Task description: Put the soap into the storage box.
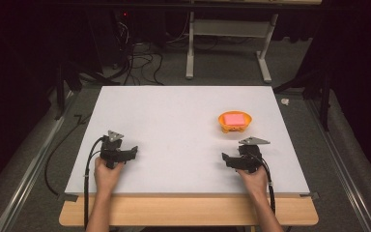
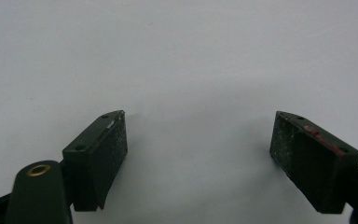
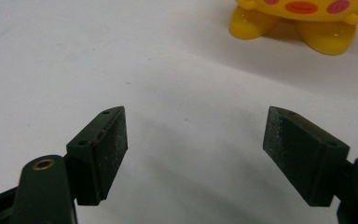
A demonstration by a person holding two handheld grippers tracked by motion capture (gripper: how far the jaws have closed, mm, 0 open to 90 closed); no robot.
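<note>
An orange-yellow bowl (image 1: 235, 122) shaped like a little figure with feet stands on the right half of the white table (image 1: 174, 130). A pink block (image 1: 233, 119) lies inside it. My right gripper (image 1: 228, 159) rests near the front right, just short of the bowl, open and empty. In the right gripper view the bowl's feet (image 3: 303, 21) show above the spread jaws (image 3: 196, 140). My left gripper (image 1: 131, 152) sits at the front left, open with bare table between its jaws (image 2: 198, 140).
A wooden strip (image 1: 188, 212) runs along the table's near edge. Beyond the far edge stand a white metal frame (image 1: 227, 48) and tangled cables (image 1: 135, 63) on the floor. Metal rails (image 1: 29, 169) flank the table's sides.
</note>
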